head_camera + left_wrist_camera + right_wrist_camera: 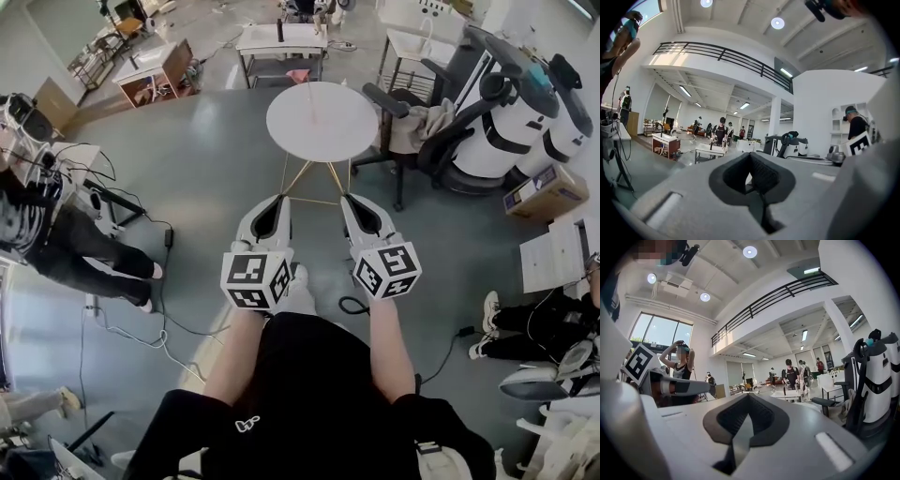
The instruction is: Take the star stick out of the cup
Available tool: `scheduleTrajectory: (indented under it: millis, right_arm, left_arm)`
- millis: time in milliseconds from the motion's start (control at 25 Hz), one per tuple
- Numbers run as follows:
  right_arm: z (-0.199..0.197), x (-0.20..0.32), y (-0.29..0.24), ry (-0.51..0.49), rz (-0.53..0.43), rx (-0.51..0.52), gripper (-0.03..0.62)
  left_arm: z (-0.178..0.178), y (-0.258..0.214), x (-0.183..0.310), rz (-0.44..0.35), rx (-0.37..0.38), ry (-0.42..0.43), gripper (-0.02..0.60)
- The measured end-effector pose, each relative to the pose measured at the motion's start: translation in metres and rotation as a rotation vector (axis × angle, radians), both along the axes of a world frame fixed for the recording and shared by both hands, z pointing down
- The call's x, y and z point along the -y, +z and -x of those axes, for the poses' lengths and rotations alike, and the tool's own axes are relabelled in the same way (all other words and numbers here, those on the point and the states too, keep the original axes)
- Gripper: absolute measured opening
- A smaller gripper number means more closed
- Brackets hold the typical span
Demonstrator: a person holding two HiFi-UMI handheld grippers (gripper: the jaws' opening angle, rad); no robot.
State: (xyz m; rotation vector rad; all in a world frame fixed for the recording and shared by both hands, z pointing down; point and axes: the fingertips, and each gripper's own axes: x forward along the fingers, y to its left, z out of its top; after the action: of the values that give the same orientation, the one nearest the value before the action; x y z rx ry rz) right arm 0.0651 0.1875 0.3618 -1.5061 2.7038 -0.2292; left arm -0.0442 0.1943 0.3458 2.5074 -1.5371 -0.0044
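A round white table (342, 131) stands on gold legs a step ahead of me. On it a thin pale pink stick (310, 101) stands upright; it is too small to make out its star or the cup. My left gripper (276, 201) and right gripper (351, 199) are held side by side at waist height, short of the table's near rim, pointing toward it. In the left gripper view the left gripper (751, 155) has its dark pads closed together with nothing between them. The right gripper (749, 398) looks the same in the right gripper view, shut and empty.
A black office chair (412, 127) with cloth on it stands right of the table, beside white machines (511, 127) and a cardboard box (547, 193). A person (66, 239) sits at the left, another person (544, 323) at the right. Cables (141, 323) lie on the floor.
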Motion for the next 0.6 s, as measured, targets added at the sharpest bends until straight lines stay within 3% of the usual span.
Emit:
scheduleTrajectory:
  millis: [280, 600]
  right_arm:
    - [-0.001, 0.037, 0.007, 0.001, 0.003, -0.007, 0.005]
    - [-0.014, 0.131, 0.022, 0.023, 0.021, 0.018, 0.006]
  left_arm:
    - [0.008, 0.012, 0.035, 0.014, -0.01, -0.008, 0.002]
    - [-0.001, 0.034, 0.129, 0.057, -0.009, 0.0, 0.002]
